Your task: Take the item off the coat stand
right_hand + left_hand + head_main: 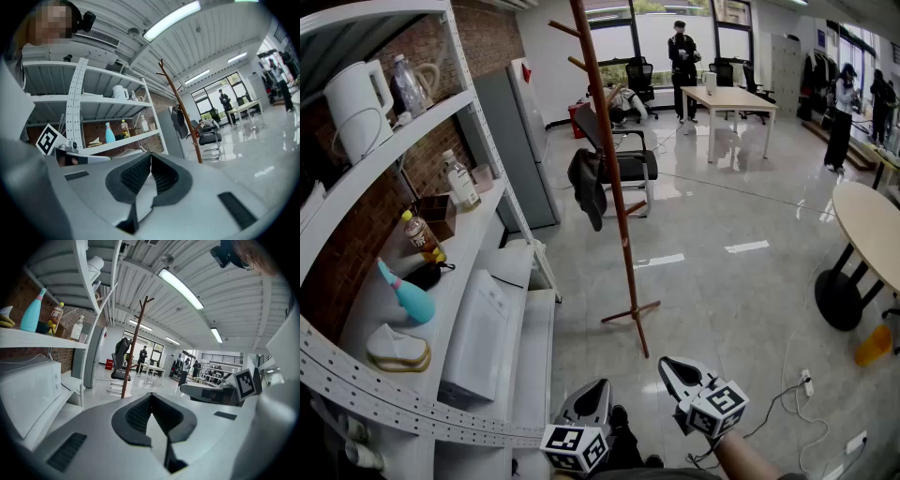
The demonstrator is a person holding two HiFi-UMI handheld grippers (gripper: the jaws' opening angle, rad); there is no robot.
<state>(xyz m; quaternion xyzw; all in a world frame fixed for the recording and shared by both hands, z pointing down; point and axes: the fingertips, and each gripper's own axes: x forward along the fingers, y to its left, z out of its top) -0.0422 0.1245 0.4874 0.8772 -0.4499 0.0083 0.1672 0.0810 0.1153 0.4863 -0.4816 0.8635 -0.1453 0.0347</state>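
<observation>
The dark garment (586,187) hung limp on the left of the coat stand (621,236), far from the left gripper (600,383) and right gripper (667,363), both closed on nothing; it looked soft and light, best pinched near its peg.

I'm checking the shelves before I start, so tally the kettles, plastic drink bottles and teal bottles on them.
Kettles: 1
Plastic drink bottles: 3
Teal bottles: 1
Total: 5
</observation>
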